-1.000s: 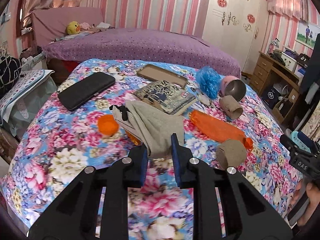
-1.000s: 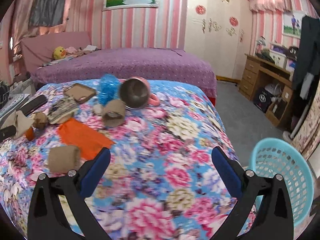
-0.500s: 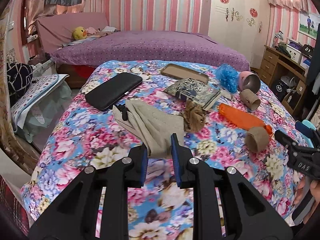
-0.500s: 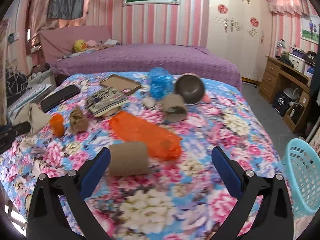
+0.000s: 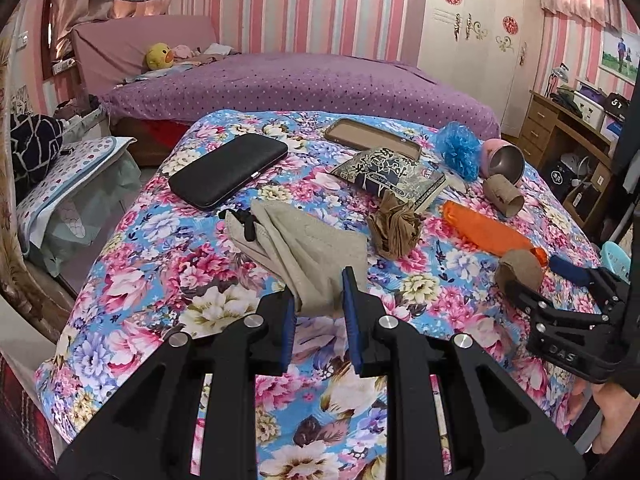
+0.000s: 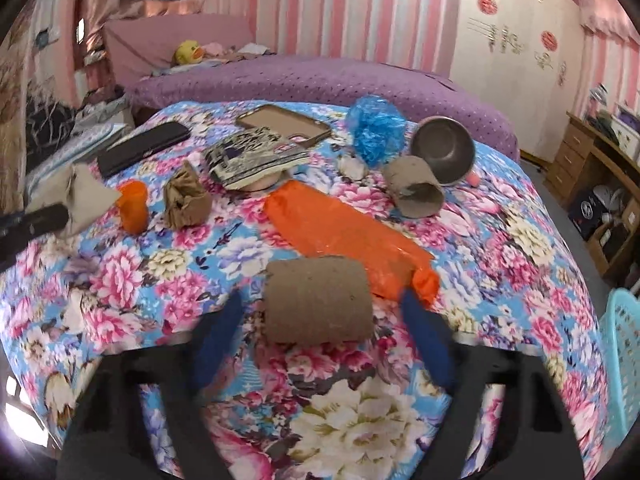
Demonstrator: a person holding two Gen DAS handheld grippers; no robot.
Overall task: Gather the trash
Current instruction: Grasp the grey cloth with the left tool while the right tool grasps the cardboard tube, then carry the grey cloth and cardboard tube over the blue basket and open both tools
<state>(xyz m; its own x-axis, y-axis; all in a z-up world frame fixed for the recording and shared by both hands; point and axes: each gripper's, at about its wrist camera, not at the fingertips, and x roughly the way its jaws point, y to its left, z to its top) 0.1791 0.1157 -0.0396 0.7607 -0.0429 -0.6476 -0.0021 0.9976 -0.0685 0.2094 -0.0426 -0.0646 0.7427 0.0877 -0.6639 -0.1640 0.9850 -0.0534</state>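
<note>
My left gripper is shut on a corner of a beige cloth pouch with a black cord, which is held just above the floral bedspread. A short cardboard roll lies on its side between the blue fingers of my right gripper. Those jaws are closing, and a gap still shows on each side of the roll. Behind it lie an orange plastic bag, a crumpled brown paper wad, a small orange cup, a second cardboard roll and a blue plastic wad.
A turquoise basket stands on the floor off the bed's right side. Farther back on the bed are a metal bowl, a patterned book, a brown tray and a black wallet. A purple bed lies behind.
My right gripper swung left and moved in over the near cardboard roll, and its jaws narrowed around it. My left gripper drew back a little, still shut on the pouch.
</note>
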